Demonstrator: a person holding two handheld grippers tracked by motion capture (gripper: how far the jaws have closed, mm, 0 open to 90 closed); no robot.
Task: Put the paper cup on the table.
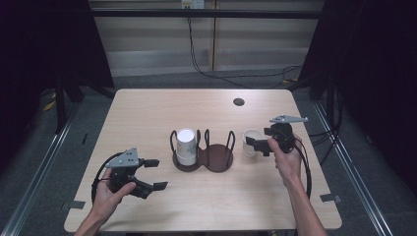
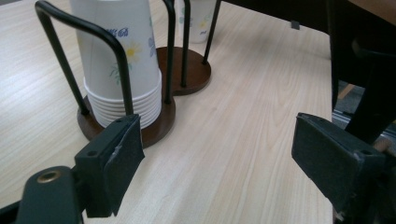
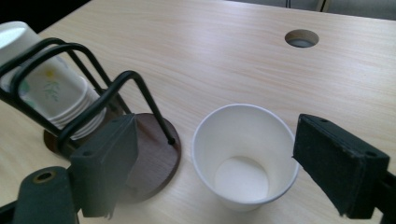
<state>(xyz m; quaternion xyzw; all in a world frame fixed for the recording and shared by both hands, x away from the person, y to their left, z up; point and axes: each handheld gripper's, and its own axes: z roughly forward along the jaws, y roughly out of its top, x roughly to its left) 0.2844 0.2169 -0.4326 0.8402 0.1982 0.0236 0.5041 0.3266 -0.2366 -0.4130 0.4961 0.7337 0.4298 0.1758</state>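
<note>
The single paper cup (image 3: 245,156) stands upright on the desk (image 1: 147,108), mouth up, axis vertical, just right of the cup holder (image 1: 202,156). It sits between the spread jaws of your right hand-held gripper (image 1: 256,143), ungripped. Your left hand-held gripper (image 1: 153,173) is released too, near the inverted cup stack (image 1: 186,146).

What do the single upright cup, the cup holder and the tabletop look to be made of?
Single cup: likely thin paper, matte white, with a rolled rim. Cup holder: a dark brown disc base, probably stained wood, with thin black hoops that look like painted metal rod. Tabletop: pale wood-grain surface, perhaps laminate; the printed-looking streaks leave it open.
</note>
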